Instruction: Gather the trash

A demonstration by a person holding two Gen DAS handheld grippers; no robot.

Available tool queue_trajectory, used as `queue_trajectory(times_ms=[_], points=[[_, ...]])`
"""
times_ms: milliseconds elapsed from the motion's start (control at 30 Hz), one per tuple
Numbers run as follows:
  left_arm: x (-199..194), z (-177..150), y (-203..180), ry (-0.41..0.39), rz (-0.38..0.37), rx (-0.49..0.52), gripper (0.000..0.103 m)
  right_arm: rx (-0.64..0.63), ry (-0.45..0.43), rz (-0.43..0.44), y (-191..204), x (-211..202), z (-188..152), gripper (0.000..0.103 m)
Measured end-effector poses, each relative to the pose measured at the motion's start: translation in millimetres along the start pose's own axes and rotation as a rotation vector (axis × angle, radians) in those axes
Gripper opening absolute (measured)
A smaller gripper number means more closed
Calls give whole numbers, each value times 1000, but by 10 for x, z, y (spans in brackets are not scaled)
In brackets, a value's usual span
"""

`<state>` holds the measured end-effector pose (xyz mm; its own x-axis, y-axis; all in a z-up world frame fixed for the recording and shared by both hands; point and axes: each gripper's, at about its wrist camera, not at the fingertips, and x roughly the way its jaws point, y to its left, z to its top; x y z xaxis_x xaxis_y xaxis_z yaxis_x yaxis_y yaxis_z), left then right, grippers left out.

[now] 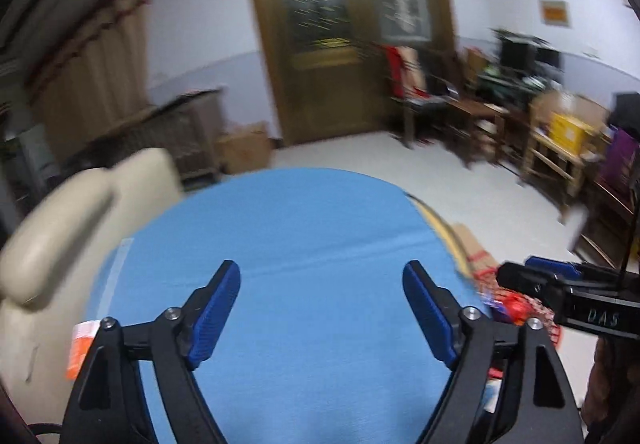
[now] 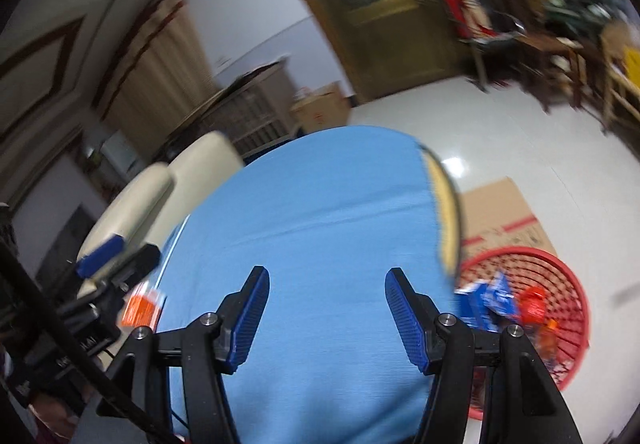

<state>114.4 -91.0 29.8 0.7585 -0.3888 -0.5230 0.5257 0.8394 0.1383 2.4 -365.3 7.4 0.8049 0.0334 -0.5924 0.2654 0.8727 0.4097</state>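
Both tools hang over the round table (image 1: 304,244), which wears a plain blue cloth; no trash shows on the part of the cloth in view. Left tool (image 1: 321,314): blue pads spread wide apart, nothing between them, only bare cloth beneath. Right tool (image 2: 327,318): pads also apart, somewhat narrower, likewise empty. Both views are smeared with motion, so fine detail is unreliable. The red basket (image 2: 576,296) stands on the floor hard against the table's right edge, partly tucked under the rim; I judge it is put there so an item lifted off the cloth needs only a short carry over the edge before release. It already holds blue wrappers (image 2: 494,294) and a red-orange packet (image 2: 532,302), so the collecting appears well advanced. A flattened cardboard sheet (image 2: 504,212) lies on the floor just behind the basket. One orange-and-white packet (image 2: 143,309) sits at the left margin of the table, near the cream sofa (image 1: 60,244) and just beside the left tool as seen from the right wrist; whether it rests on the cloth or beyond its edge I cannot tell. It is probably the remaining piece of trash. The open, empty pads fit a stage between a drop and the next pick.
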Motion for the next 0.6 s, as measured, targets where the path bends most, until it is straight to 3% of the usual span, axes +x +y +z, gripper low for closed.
queue_trajectory(times_ms=[133, 300, 600], points=[[-313, -83, 445, -48, 136, -53, 86, -123, 4, 31, 601, 51, -64, 65], [-618, -277, 790, -45, 260, -117, 87, -214, -12, 75, 1090, -23, -229, 65], [-945, -518, 1015, -47, 326, -156, 87, -341, -66, 82, 1723, -270, -635, 65]])
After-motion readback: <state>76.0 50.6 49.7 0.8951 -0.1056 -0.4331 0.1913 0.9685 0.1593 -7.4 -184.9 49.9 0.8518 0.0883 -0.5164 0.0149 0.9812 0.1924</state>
